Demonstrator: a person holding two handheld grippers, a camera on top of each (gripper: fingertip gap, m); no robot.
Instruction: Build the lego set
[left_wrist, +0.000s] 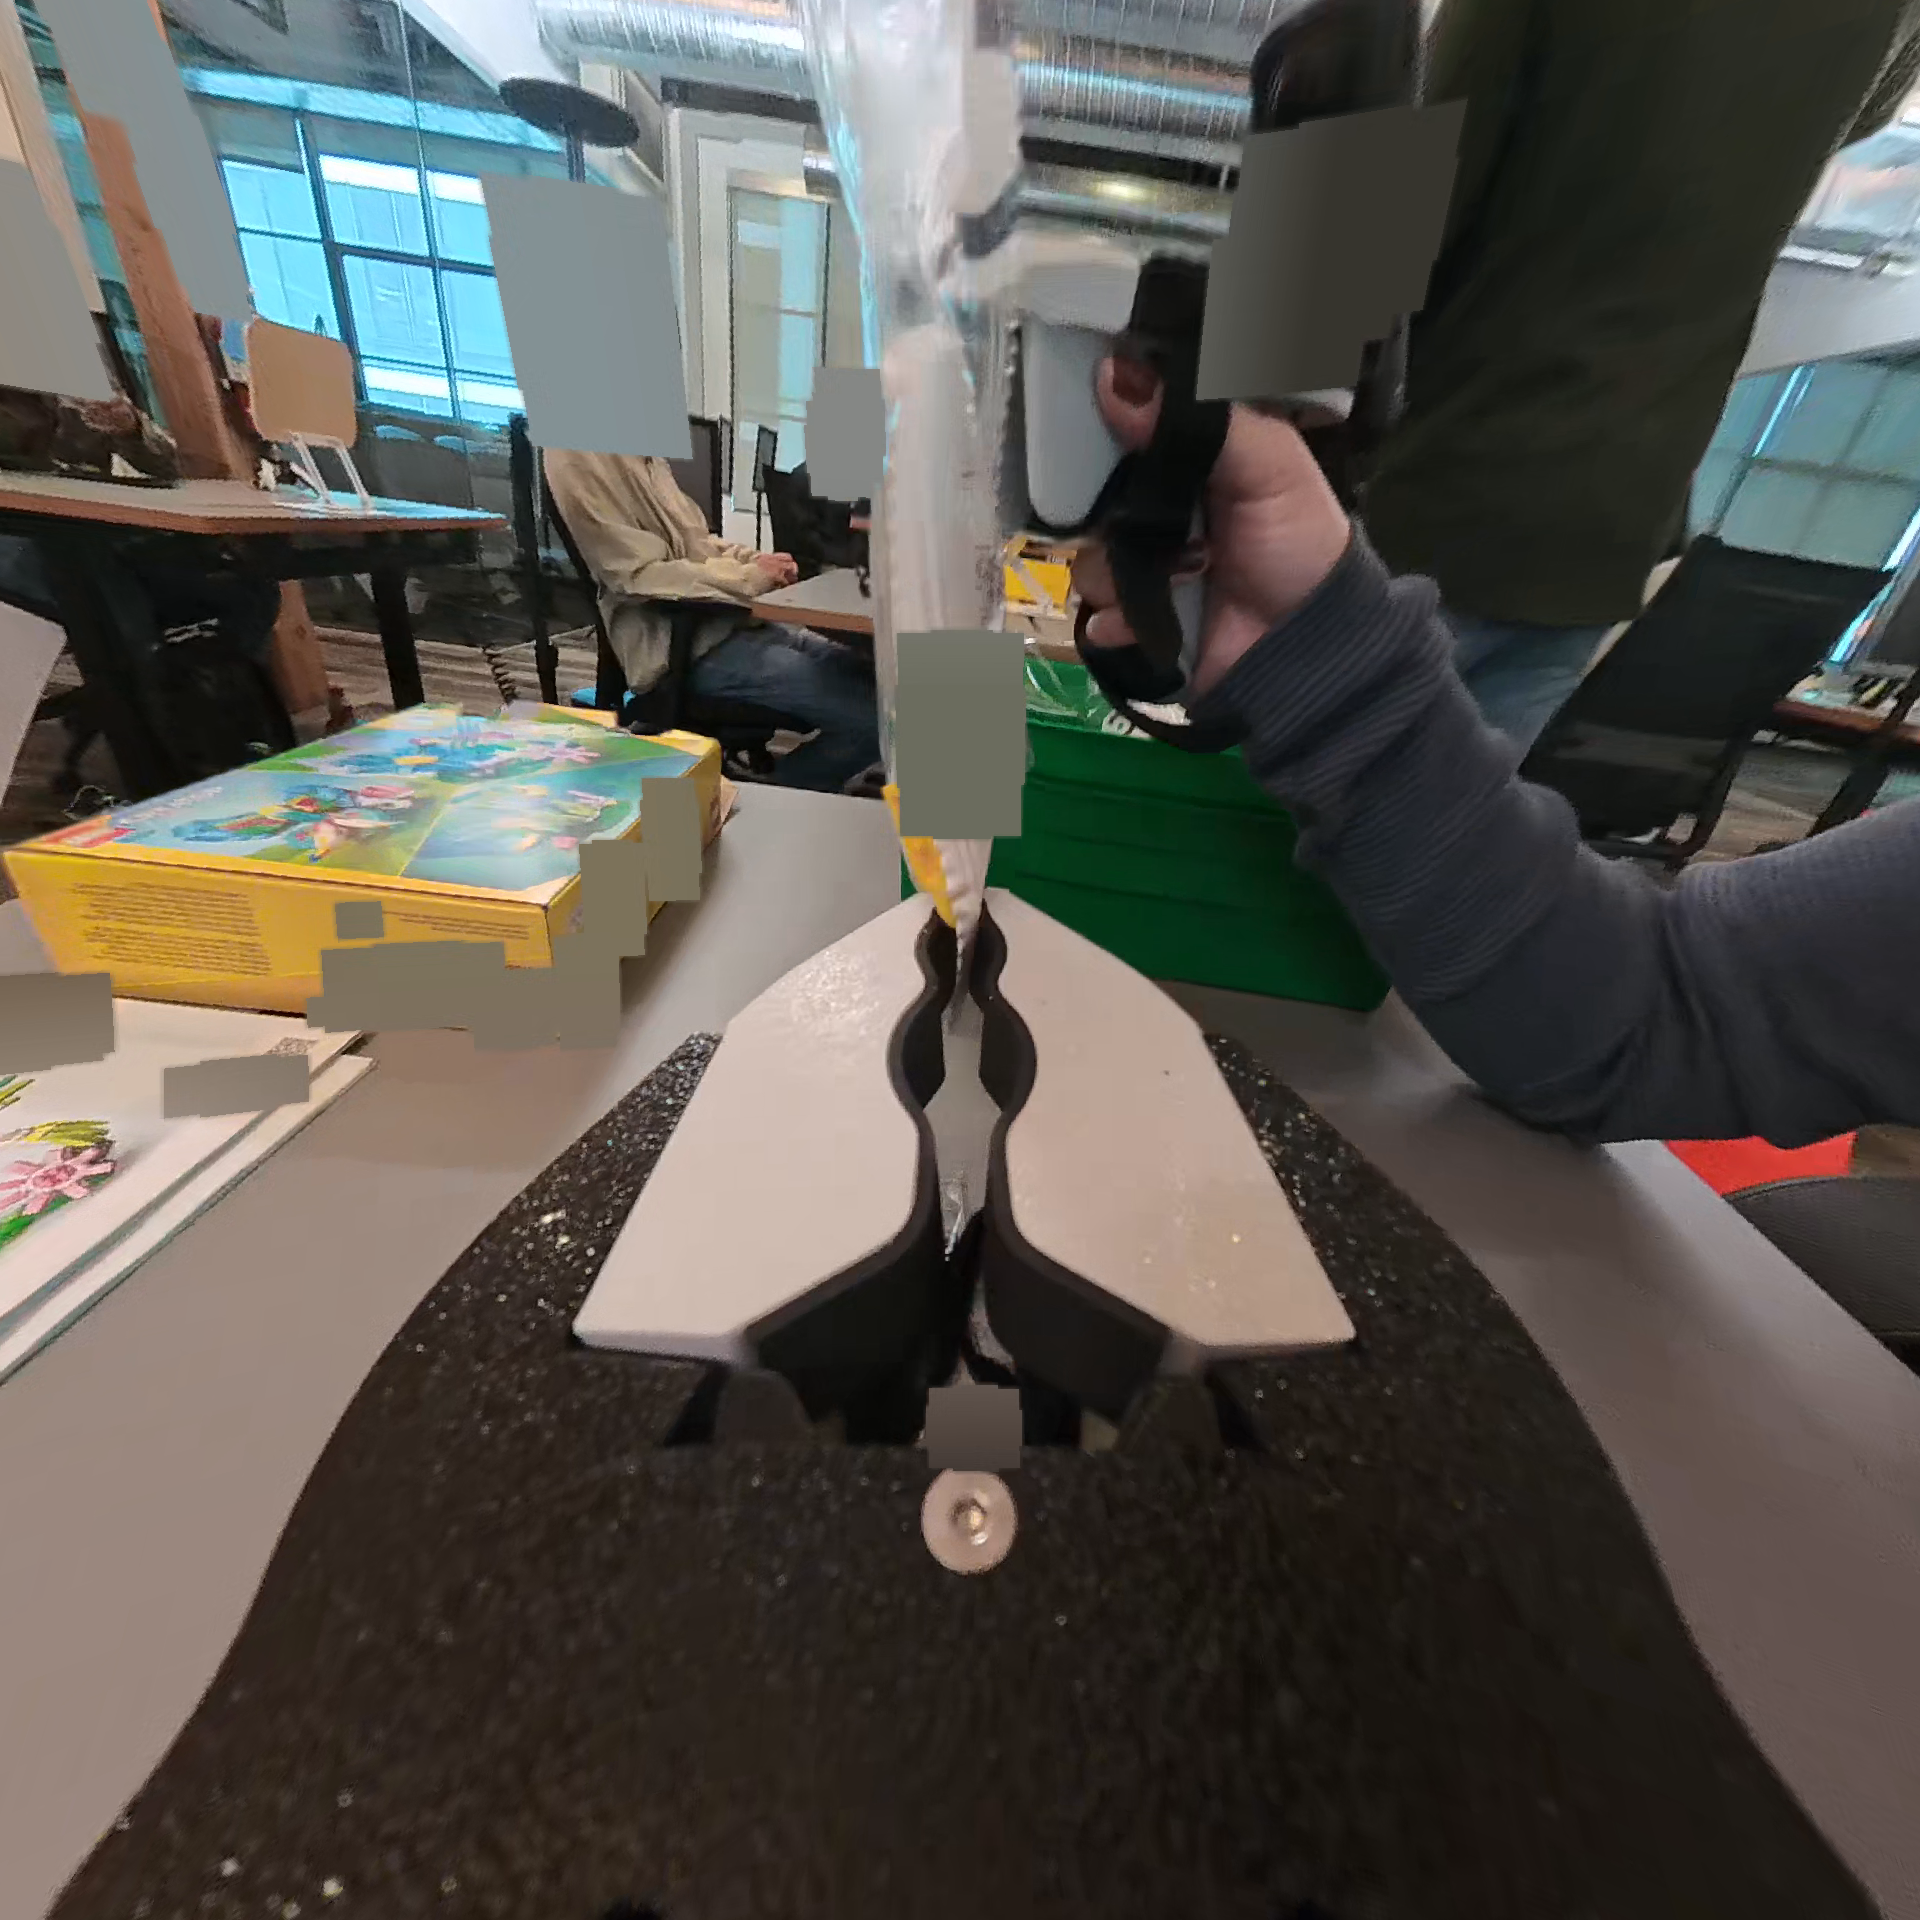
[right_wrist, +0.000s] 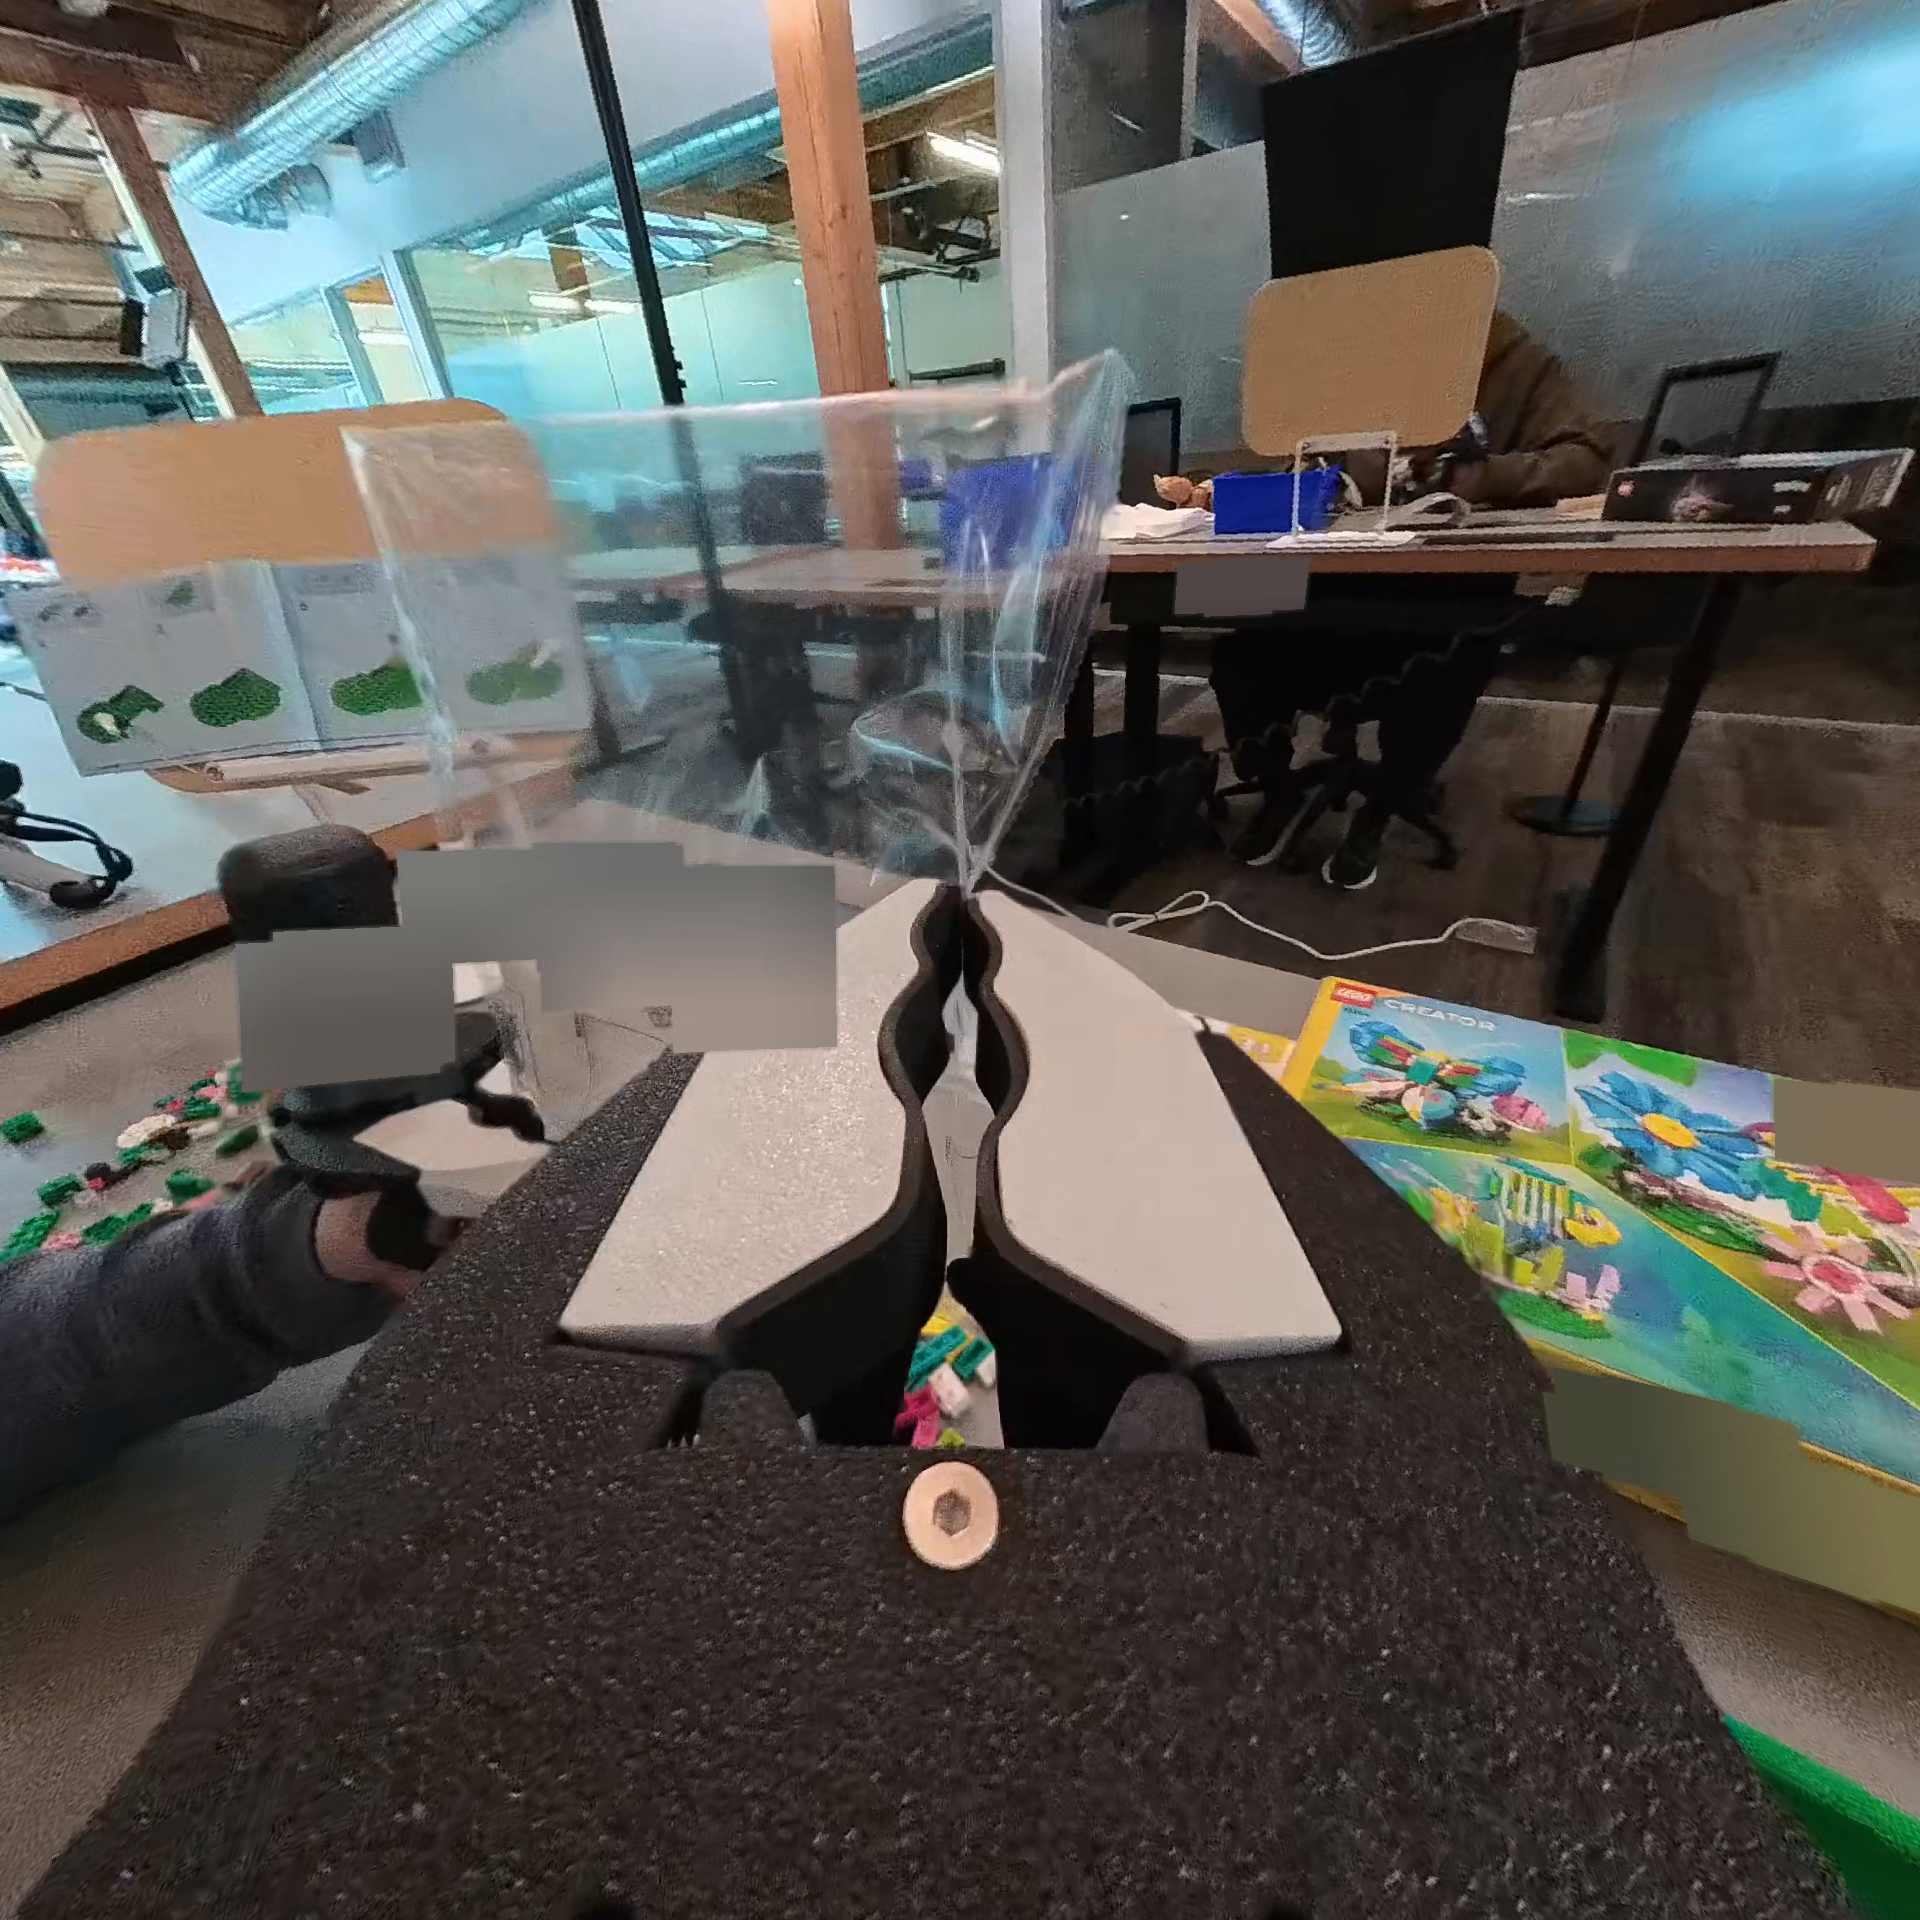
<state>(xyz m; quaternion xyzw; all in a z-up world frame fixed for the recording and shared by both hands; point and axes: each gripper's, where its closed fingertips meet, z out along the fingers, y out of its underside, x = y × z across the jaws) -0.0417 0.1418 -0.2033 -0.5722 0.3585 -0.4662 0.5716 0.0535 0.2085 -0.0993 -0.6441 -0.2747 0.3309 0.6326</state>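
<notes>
Pinching a clear plastic bag (right_wrist: 790, 613) between them, both tools are clamped on its film: the left gripper (left_wrist: 961, 935) holds one lower corner, where a few yellow pieces sit inside, and the right gripper (right_wrist: 961, 904) has its jaws closed on another corner, so the bag hangs stretched in the air above the table. The film looks thin, light and slippery, likely to crumple or slide out of a loose pinch, so a hold on a gathered corner or seam seems safest, and a pull apart would probably tear it open. Loose bricks (right_wrist: 125, 1164), green, white and pink, lie scattered on the grey table (left_wrist: 436, 1226), with more under the right tool. The yellow set box (left_wrist: 343, 831) and an instruction booklet (left_wrist: 125, 1143) lie near, a green bin (left_wrist: 1164, 831) behind. Around is an open office with desks, windows, timber posts and seated people.
</notes>
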